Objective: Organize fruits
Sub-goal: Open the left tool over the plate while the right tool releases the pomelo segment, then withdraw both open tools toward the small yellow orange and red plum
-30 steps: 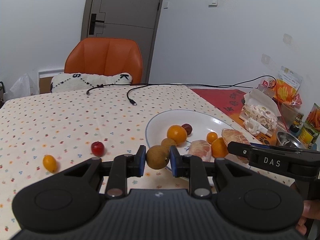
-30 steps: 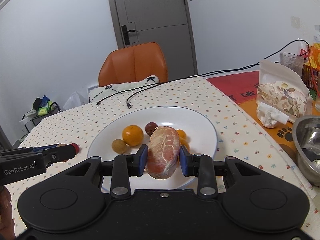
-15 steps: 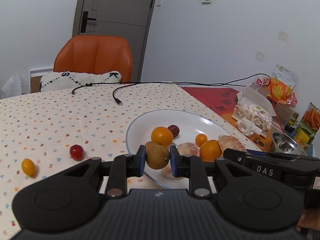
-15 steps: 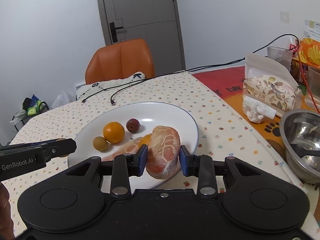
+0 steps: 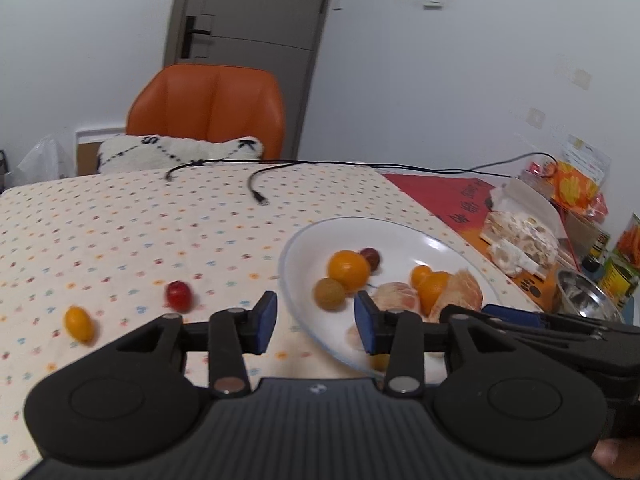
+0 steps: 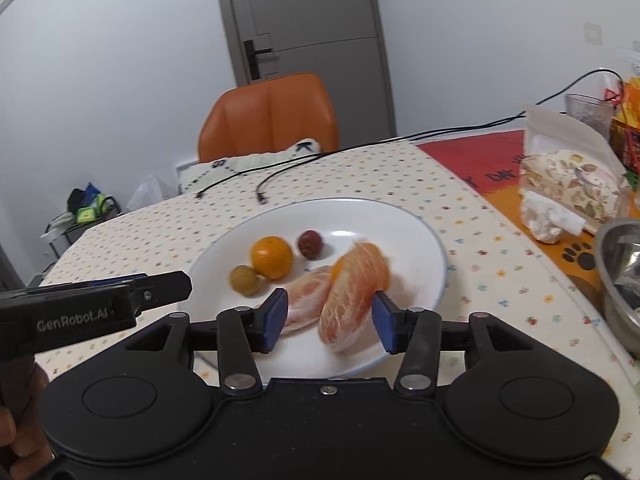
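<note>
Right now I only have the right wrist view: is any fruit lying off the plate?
Observer: Yes, a red fruit lies on the tablecloth, left of the plate.
Operator: Anything else out there?
Observer: A small orange fruit, further left than the red one.
Operator: Is the left gripper free?
Observer: The left gripper is open and holds nothing; the brown fruit lies on the plate.
</note>
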Available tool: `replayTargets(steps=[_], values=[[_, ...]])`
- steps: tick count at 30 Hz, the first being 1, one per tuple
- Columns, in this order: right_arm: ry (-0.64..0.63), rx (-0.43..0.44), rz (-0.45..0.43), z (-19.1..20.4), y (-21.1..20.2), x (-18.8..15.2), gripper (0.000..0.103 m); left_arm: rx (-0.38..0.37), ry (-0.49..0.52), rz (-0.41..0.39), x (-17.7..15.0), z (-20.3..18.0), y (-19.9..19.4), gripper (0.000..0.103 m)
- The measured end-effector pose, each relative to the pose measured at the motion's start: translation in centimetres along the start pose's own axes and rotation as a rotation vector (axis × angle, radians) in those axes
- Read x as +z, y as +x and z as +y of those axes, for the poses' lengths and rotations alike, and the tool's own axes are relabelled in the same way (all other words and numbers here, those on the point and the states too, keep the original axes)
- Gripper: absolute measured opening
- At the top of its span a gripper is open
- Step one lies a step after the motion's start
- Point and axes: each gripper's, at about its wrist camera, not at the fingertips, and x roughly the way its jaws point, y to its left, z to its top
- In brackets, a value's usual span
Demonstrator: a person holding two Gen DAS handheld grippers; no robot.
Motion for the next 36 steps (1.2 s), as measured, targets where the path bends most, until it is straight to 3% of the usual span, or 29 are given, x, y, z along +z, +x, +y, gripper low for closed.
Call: replayTargets(steps=[12,23,36], values=[[-0.033,0.065,-0.007,2.5,-0.6,0.0,0.05,0.072,-0.049,-0.015,-0.3,3.5,-2.7,0.044],[-0.038,0.149,-0.009,4.3,-1.0,-0.1,0.051,0.153,-0.046,-0.037,-0.9,5.2,-5.6,0.075],[-0.061,0.246,0.017,7.0,0.0,-0.5,0.065,0.211,-0.09,-0.03,-1.6,8.3,-7.0,0.078]])
